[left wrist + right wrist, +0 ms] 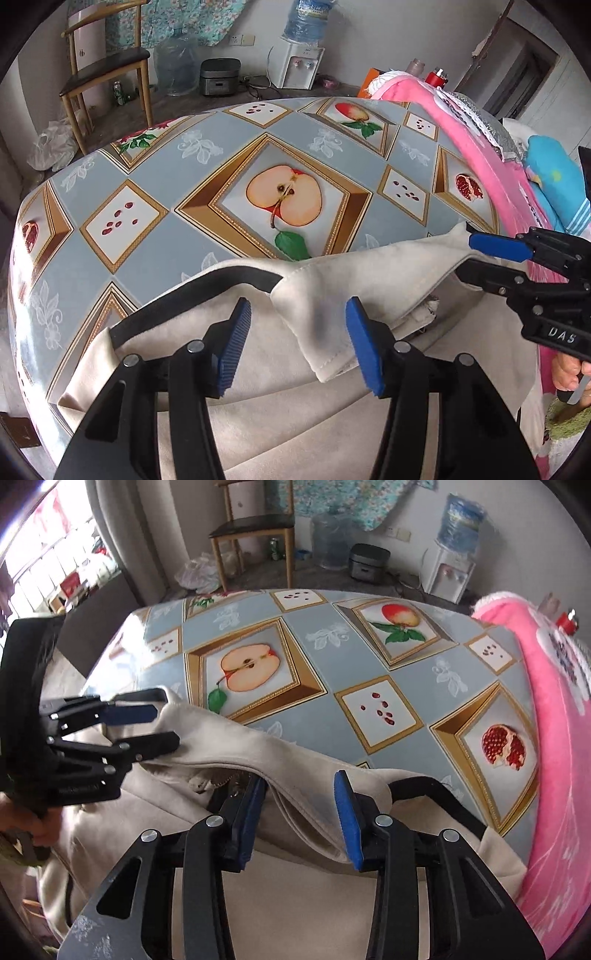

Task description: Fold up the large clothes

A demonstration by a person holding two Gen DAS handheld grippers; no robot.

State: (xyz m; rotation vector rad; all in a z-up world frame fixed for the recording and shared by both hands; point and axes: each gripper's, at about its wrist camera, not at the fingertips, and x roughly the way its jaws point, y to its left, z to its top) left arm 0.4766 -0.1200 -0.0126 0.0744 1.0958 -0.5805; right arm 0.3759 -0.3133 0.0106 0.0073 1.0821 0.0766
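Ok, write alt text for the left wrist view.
The left gripper stands open over a fold of a beige garment with black trim, lying at the near edge of a table with a fruit-print cloth. From the right, the right gripper has the garment's corner between its fingers. Pink fabric lies along the table's right side.

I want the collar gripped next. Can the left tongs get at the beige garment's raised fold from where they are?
Probably yes: the left tongs stand open astride the beige garment's raised fold, with nothing between pads and cloth.
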